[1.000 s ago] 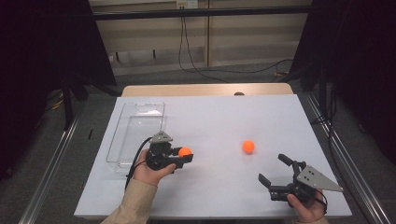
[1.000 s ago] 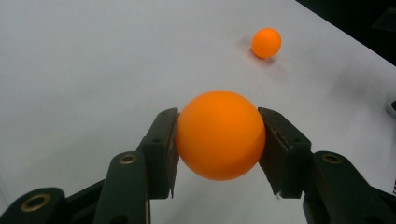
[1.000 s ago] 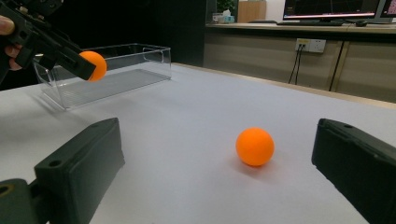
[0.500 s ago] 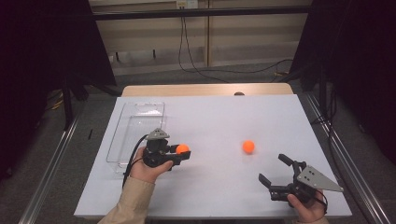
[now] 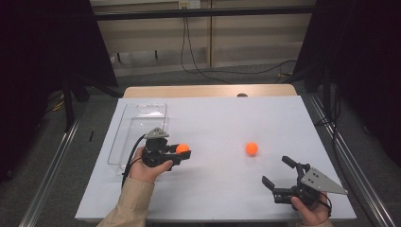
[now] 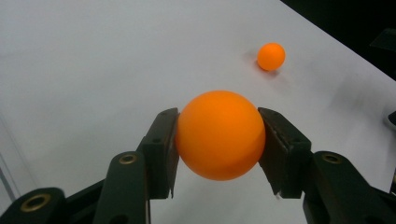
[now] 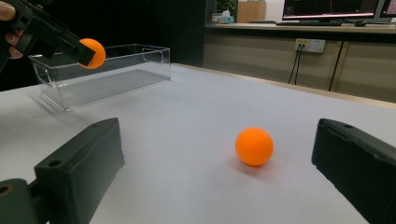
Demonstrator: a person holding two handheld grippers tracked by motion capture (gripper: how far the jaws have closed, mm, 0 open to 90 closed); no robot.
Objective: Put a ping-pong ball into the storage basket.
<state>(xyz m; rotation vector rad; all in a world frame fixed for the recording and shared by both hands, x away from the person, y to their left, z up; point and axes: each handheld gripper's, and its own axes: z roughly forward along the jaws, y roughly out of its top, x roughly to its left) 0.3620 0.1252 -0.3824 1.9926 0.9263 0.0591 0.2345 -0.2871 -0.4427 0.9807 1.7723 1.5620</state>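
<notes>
Nearest the person, at the right of the high view, the right gripper (image 5: 278, 178) sits low over the white table (image 5: 217, 189), its jaws spread wide with nothing between them. Its own view looks between the two black jaws at a loose orange ball (image 7: 254, 146) resting on the table a little ahead, apart from both jaws. On the left, the left gripper (image 5: 182, 152) has its jaws clenched on a second orange ball (image 6: 220, 134), pads pressing its two sides; it appears lifted off the surface (the high view is too small to be sure). Just beside that hand, farther left and stretching away, stands a clear plastic box (image 5: 137, 127). Beyond the far table edge, cables hang against a wall.
</notes>
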